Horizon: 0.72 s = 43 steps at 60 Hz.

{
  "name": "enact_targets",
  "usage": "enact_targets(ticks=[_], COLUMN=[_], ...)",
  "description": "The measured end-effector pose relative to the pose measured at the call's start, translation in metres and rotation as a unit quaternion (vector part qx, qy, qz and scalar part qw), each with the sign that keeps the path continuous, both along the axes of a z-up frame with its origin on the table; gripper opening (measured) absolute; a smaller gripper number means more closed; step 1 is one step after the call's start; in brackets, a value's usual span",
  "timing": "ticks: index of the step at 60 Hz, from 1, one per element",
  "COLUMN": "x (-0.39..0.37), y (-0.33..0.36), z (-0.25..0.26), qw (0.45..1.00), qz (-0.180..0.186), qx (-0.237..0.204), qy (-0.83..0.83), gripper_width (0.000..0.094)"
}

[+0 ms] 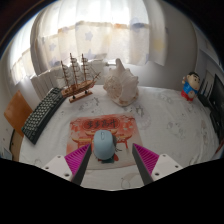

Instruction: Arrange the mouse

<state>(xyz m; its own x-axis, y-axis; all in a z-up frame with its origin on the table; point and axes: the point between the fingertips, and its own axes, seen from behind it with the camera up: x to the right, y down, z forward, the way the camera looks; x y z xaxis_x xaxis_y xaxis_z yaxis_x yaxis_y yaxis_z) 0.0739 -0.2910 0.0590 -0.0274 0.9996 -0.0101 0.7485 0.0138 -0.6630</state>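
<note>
A: Jaws (pixel 104 163) are standing open at bottom center, pink pads (pixel 146 157) flanking the mouse (pixel 103 143), gaps either side.
B: Handling?
A: Looking light, rigid, smooth shell, probably slippery. Squeezing the sides mid-body seems best.
B: Beyond?
A: It's sitting on a reddish mat (pixel 102 127) on the tabletop (pixel 170 125); keyboard (pixel 43 113) left, model ship (pixel 78 76) and white rock (pixel 122 83) upper center.

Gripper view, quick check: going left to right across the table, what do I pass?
Keyboard → ship model → mouse between the open gripper fingers, on the red mat → white rock-like ornament → small colourful toy.
</note>
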Motion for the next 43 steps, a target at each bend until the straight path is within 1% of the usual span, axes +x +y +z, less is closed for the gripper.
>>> enact_targets(ticks=[3, 8, 12, 15, 22, 29, 33, 43], x=[0.028, 0.075, 0.105, 0.124, 0.147, 0.145, 0.146, 0.144], y=[0.008, 0.016, 0.023, 0.026, 0.032, 0.047, 0.053, 0.058], z=[0.025, 0.063, 0.087, 0.098, 0.112, 0.115, 0.115, 0.125], qw=[1.000, 0.999, 0.999, 0.999, 0.999, 0.999, 0.999, 0.999], qz=[0.003, 0.021, 0.024, 0.021, 0.021, 0.008, 0.010, 0.011], qx=[0.017, 0.039, 0.042, 0.036, 0.025, 0.034, 0.043, 0.031], qy=[-0.013, -0.025, -0.023, -0.024, -0.022, -0.010, -0.011, 0.016], gripper_width=[0.0850, 0.0847, 0.0842, 0.0845, 0.0846, 0.0848, 0.0849, 0.0856])
